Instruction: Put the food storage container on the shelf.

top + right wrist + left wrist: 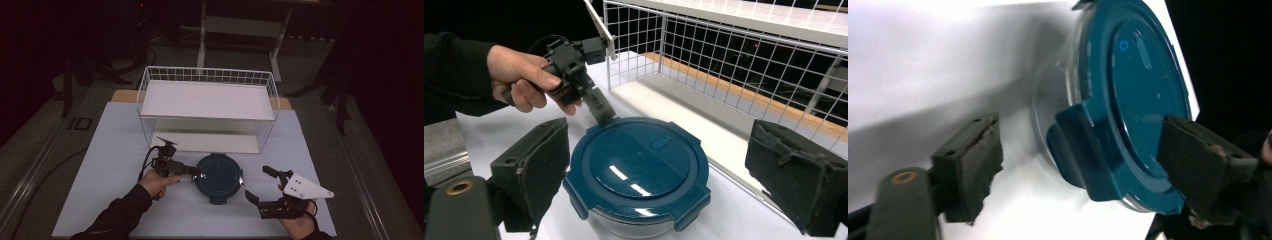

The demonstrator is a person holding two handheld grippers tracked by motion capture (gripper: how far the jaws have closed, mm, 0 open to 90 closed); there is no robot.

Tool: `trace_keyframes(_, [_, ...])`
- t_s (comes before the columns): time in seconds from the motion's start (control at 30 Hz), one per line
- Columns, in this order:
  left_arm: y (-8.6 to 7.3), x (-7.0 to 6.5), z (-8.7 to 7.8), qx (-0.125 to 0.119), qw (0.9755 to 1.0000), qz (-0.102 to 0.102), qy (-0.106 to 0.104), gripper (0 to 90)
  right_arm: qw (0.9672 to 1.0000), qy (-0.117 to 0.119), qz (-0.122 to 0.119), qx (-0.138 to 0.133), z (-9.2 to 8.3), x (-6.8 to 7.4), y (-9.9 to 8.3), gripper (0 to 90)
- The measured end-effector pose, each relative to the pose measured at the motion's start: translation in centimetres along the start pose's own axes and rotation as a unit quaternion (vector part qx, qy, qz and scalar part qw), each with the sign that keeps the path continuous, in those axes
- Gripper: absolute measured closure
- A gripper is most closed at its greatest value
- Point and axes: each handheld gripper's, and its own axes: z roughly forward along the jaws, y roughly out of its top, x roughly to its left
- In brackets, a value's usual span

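- Container: a round clear tub with a dark teal clip lid, standing upright on the tabletop near its front edge, just in front of the rack, which lies at 12 o'clock from it.
- Lid: seated flat on the tub; four clip tabs sit around its rim, and the tab nearest the left tongs hangs down over the tub wall.
- Left tongs: held in the left hand at 9 o'clock of the container, pointing toward it. In the left gripper view the jaws stand apart to either side of the lid's rim; one pad lies over the lid's edge, the other is clear of the tub, so nothing is clamped.
- Right tongs: held in the right hand at 4 o'clock of the container, apart from it. The jaws are spread wide and carry nothing; in the right gripper view the container sits between and beyond the two pads.
- Rack: a white wire frame with a white upper shelf and a lower one, both bare.
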Motion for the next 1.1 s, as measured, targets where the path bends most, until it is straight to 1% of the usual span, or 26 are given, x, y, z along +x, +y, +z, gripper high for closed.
trace_keyframes(0.03, [0.1, 0.1, 0.0, -0.002, 1.0000, -0.005, -0.002, 26.8, 1.0000, 0.001, 0.000, 0.001, 0.0, 0.0, 0.0, 10.4])
trace_keyframes(0.07, [0.1, 0.1, 0.0, -0.002, 1.0000, -0.005, -0.002, 27.8, 1.0000, 0.003, 0.000, 0.001, 0.0, 0.0, 0.0, 10.4])
trace_keyframes(0.1, [0.1, 0.4, -0.1, -0.005, 0.9998, -0.014, -0.015, 31.9, 1.0000, 0.001, -0.001, 0.001, 0.0, 0.0, 0.0, 10.4])
trace_keyframes(0.13, [0.1, 0.5, -0.1, -0.003, 0.9995, -0.020, -0.023, 33.4, 1.0000, 0.003, -0.001, 0.002, 0.0, 0.0, 0.0, 10.4])
trace_keyframes(0.17, [0.1, 0.5, -0.1, -0.001, 0.9994, -0.022, -0.026, 35.7, 1.0000, 0.003, -0.001, 0.002, 0.0, 0.0, 0.0, 10.4])
trace_keyframes(0.2, [0.1, 0.7, 0.1, 0.007, 0.9990, -0.029, -0.033, 38.0, 1.0000, 0.001, -0.002, 0.003, 0.0, 0.0, -0.1, 10.4])
trace_keyframes(0.27, [0.1, 0.7, 0.1, 0.007, 0.9990, -0.029, -0.033, 38.5, 1.0000, 0.002, -0.001, 0.004, 0.0, 0.0, -0.1, 10.4])
trace_keyframes(0.3, [0.0, 0.7, 0.5, 0.019, 0.9987, -0.030, -0.037, 38.5, 1.0000, 0.002, -0.001, 0.004, 0.0, 0.0, -0.1, 10.4])
trace_keyframes(0.37, [0.0, 0.8, 0.8, 0.028, 0.9985, -0.030, -0.035, 44.9, 1.0000, 0.003, -0.001, 0.005, 0.1, 0.0, -0.1, 10.4])
trace_keyframes(0.43, [0.0, 1.0, 0.9, 0.026, 0.9978, -0.037, -0.048, 47.8, 1.0000, 0.002, 0.000, 0.007, 0.1, 0.0, -0.2, 10.5])
trace_keyframes(0.47, [0.0, 1.0, 0.9, 0.026, 0.9978, -0.037, -0.048, 50.2, 1.0000, 0.002, 0.000, 0.007, 0.1, 0.0, -0.2, 10.5])
trace_keyframes(0.5, [0.0, 0.9, 0.9, 0.026, 0.9978, -0.035, -0.050, 50.2, 1.0000, 0.003, 0.000, 0.008, 0.1, 0.0, -0.2, 10.5])
trace_keyframes(0.53, [0.0, 1.0, 0.9, 0.026, 0.9977, -0.035, -0.051, 51.6, 0.9999, 0.005, 0.003, 0.012, 0.2, -0.1, -0.3, 12.4])
trace_keyframes(0.57, [0.0, 1.1, 0.9, 0.027, 0.9974, -0.038, -0.055, 52.0, 0.9999, 0.005, 0.005, 0.013, 0.2, -0.2, -0.3, 12.4])
trace_keyframes(0.6, [0.0, 1.1, 0.9, 0.027, 0.9973, -0.035, -0.058, 52.4, 0.9999, 0.004, 0.005, 0.015, 0.3, -0.2, -0.4, 12.4])
trace_keyframes(0.7, [-0.1, 1.1, 0.8, 0.026, 0.9976, -0.030, -0.057, 52.7, 0.9997, 0.003, 0.011, 0.020, 0.4, -0.4, -0.5, 12.5])
trace_keyframes(0.73, [-0.2, 1.1, 0.7, 0.024, 0.9978, -0.024, -0.057, 53.1, 0.9994, 0.003, 0.020, 0.027, 0.6, -0.6, -0.7, 13.1])
trace_keyframes(0.77, [-0.2, 1.1, 0.7, 0.024, 0.9978, -0.024, -0.057, 53.3, 0.9991, 0.000, 0.027, 0.033, 0.8, -0.8, -0.8, 13.3])
trace_keyframes(0.8, [-0.2, 1.1, 0.7, 0.023, 0.9979, -0.022, -0.057, 53.3, 0.9991, 0.000, 0.027, 0.033, 0.8, -0.8, -0.8, 13.3])
trace_keyframes(0.83, [-0.3, 1.0, 0.7, 0.020, 0.9981, -0.017, -0.055, 53.3, 0.9986, 0.002, 0.038, 0.037, 0.9, -1.0, -0.9, 14.5])
trace_keyframes(0.87, [-0.3, 1.0, 0.7, 0.020, 0.9981, -0.017, -0.055, 53.4, 0.9986, 0.002, 0.038, 0.037, 0.9, -1.0, -0.9, 14.5])
trace_keyframes(0.9, [-0.5, 0.6, 0.5, 0.016, 0.9987, -0.008, -0.049, 53.4, 0.9977, 0.001, 0.051, 0.046, 1.0, -1.3, -1.0, 14.7])
trace_keyframes(0.93, [-0.6, 0.5, 0.5, 0.013, 0.9987, 0.000, -0.050, 53.4, 0.9942, 0.003, 0.083, 0.068, 1.5, -1.9, -1.3, 17.1])
trace_keyframes(0.97, [-0.6, 0.4, 0.5, 0.012, 0.9988, 0.005, -0.048, 53.5, 0.9919, 0.007, 0.101, 0.076, 1.8, -2.2, -1.4, 17.3])
trace_keyframes(1.1, [-0.8, -0.2, 0.3, 0.008, 0.9989, 0.024, -0.040, 53.8, 0.9826, 0.017, 0.150, 0.108, 3.0, -3.4, -2.0, 19.8])
